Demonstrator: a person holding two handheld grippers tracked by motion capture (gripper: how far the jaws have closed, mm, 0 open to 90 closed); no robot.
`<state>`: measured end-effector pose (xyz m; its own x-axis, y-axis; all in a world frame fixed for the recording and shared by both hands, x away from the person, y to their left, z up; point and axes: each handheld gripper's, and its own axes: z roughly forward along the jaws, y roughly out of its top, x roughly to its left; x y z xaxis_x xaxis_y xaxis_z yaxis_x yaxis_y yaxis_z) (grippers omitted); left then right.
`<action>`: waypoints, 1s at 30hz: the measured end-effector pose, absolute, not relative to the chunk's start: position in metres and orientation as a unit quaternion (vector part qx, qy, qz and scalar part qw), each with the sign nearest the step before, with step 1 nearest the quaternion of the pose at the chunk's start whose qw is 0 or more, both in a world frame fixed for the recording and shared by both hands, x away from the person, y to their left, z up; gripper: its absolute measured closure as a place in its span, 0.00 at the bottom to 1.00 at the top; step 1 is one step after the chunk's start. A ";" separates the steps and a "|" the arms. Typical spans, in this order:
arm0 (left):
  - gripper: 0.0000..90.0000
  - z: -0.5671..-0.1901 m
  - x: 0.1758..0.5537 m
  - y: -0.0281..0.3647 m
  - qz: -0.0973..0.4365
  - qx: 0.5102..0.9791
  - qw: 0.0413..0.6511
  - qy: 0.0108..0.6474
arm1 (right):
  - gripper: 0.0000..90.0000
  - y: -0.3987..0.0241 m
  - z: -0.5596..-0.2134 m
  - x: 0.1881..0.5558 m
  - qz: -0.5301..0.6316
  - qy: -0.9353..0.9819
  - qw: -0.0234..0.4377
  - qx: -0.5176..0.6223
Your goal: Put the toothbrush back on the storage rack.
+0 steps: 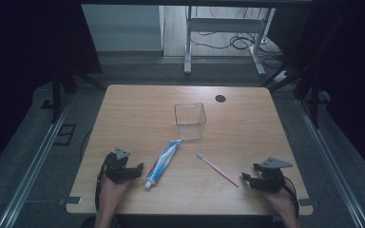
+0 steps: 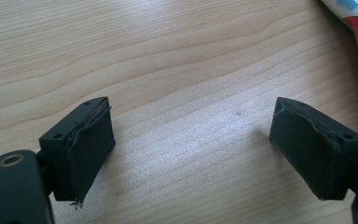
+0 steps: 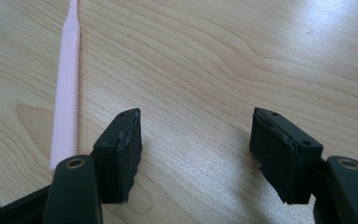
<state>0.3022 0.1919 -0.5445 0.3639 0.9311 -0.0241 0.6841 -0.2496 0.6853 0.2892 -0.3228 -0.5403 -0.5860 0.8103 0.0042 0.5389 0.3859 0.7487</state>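
On the light wooden table (image 1: pixel 138 109), the left gripper (image 1: pixel 134 169) rests near the front left, its jaws spread wide with bare wood between them. Just to its right lies the white, blue and red toothpaste tube (image 1: pixel 162 163), cap toward the near edge, apart from the jaws. The right gripper (image 1: pixel 247 179) sits at the near right, jaws partly open and holding nothing. The pink plastic toothbrush (image 1: pixel 217 169) lies just left of it, handle end beside the jaws, bristles pointing far-left. A clear plastic box (image 1: pixel 190 120) stands farther back, at mid-table.
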 end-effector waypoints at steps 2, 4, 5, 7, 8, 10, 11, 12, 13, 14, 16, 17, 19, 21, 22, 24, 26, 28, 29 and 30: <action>0.15 -0.545 0.302 0.192 0.199 0.764 0.311 0.529 | 0.37 -0.323 -0.540 0.289 0.366 0.812 0.184 0.416; 0.16 -0.545 0.302 0.192 0.199 0.764 0.312 0.529 | 0.37 -0.323 -0.540 0.289 0.367 0.812 0.184 0.414; 0.16 -0.545 0.302 0.192 0.199 0.764 0.312 0.529 | 0.37 -0.323 -0.540 0.289 0.367 0.812 0.184 0.414; 0.16 -0.545 0.302 0.192 0.199 0.764 0.312 0.529 | 0.36 -0.322 -0.540 0.289 0.366 0.812 0.183 0.415; 0.16 -0.545 0.301 0.192 0.199 0.763 0.312 0.530 | 0.36 -0.322 -0.540 0.290 0.366 0.812 0.184 0.415; 0.16 -0.544 0.301 0.191 0.200 0.762 0.312 0.531 | 0.35 -0.322 -0.540 0.290 0.366 0.813 0.183 0.414; 0.16 -0.545 0.301 0.191 0.200 0.762 0.312 0.531 | 0.35 -0.322 -0.540 0.290 0.366 0.813 0.183 0.414; 0.16 -0.545 0.301 0.191 0.200 0.762 0.312 0.531 | 0.34 -0.322 -0.540 0.290 0.365 0.814 0.182 0.414; 0.16 -0.545 0.301 0.191 0.200 0.762 0.312 0.531 | 0.34 -0.322 -0.540 0.291 0.364 0.814 0.182 0.414; 0.16 -0.545 0.301 0.191 0.200 0.762 0.312 0.531 | 0.34 -0.321 -0.540 0.291 0.363 0.816 0.181 0.412; 0.16 -0.544 0.300 0.191 0.201 0.761 0.310 0.533 | 0.34 -0.321 -0.539 0.292 0.359 0.818 0.179 0.412; 0.16 -0.544 0.300 0.191 0.201 0.761 0.310 0.533 | 0.34 -0.321 -0.539 0.292 0.359 0.818 0.179 0.412; 0.16 -0.545 0.300 0.191 0.201 0.760 0.311 0.535 | 0.34 -0.319 -0.538 0.293 0.356 0.821 0.175 0.411; 0.16 -0.545 0.300 0.191 0.201 0.758 0.312 0.536 | 0.34 -0.318 -0.537 0.294 0.354 0.823 0.174 0.409; 0.16 -0.545 0.300 0.191 0.201 0.759 0.312 0.536 | 0.34 -0.316 -0.536 0.294 0.350 0.826 0.170 0.407; 0.16 -0.545 0.300 0.191 0.201 0.758 0.312 0.536 | 0.34 -0.316 -0.536 0.294 0.349 0.827 0.169 0.407; 0.16 -0.545 0.300 0.191 0.201 0.760 0.311 0.535 | 0.34 -0.314 -0.534 0.293 0.343 0.831 0.164 0.406; 0.16 -0.545 0.300 0.191 0.201 0.760 0.311 0.535 | 0.35 -0.313 -0.533 0.293 0.340 0.832 0.162 0.406; 0.16 -0.545 0.300 0.191 0.201 0.760 0.311 0.535 | 0.35 -0.313 -0.533 0.293 0.340 0.832 0.162 0.406; 0.16 -0.545 0.300 0.191 0.201 0.760 0.311 0.535 | 0.35 -0.313 -0.532 0.294 0.341 0.833 0.160 0.406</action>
<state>0.2999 0.1909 -0.5445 0.3476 0.9372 -0.0272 0.6876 -0.2351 0.6870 0.2936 -0.3126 -0.5322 -0.6190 0.7853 0.0097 0.5668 0.4381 0.6977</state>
